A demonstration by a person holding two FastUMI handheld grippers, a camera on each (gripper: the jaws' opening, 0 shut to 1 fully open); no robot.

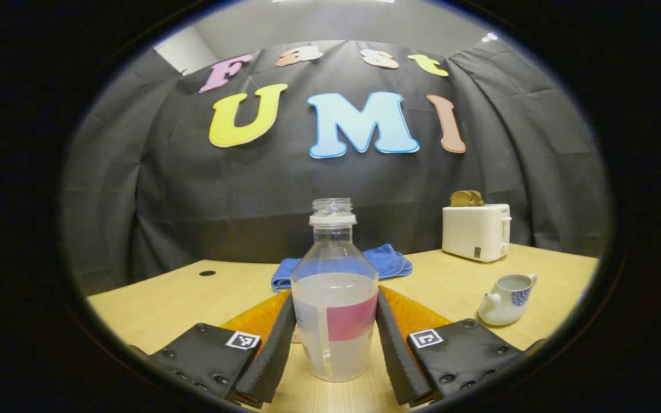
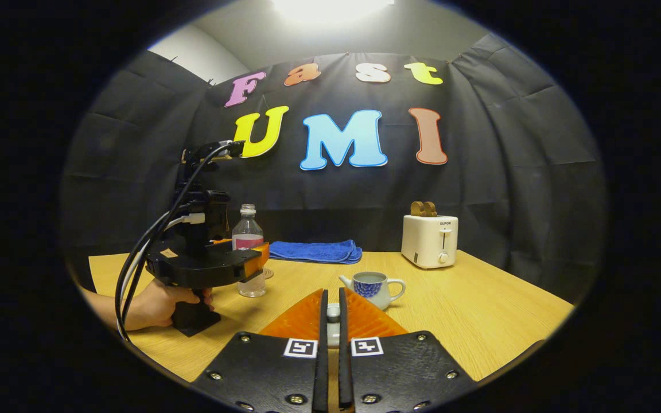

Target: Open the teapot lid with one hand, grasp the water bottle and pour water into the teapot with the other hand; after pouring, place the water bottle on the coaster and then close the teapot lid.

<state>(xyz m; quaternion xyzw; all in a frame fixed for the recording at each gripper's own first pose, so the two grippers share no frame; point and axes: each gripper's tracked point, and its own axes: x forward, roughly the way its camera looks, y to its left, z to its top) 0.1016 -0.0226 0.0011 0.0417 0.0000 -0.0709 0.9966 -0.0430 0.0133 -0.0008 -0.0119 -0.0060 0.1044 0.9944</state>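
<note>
An uncapped clear water bottle, part full and wearing a pink label, stands upright on the table. My left gripper is shut on its sides. In the right gripper view that bottle sits behind the left gripper, and the edge of a coaster peeks out just behind it. The white teapot with blue pattern stands lidless to the right, also seen as the teapot just ahead of my right gripper. That gripper is shut on the small white lid.
A white toaster with bread in it stands at the back right. A folded blue towel lies behind the bottle. A hand holds the left gripper's handle, with cables trailing off it. A cable hole marks the table at far left.
</note>
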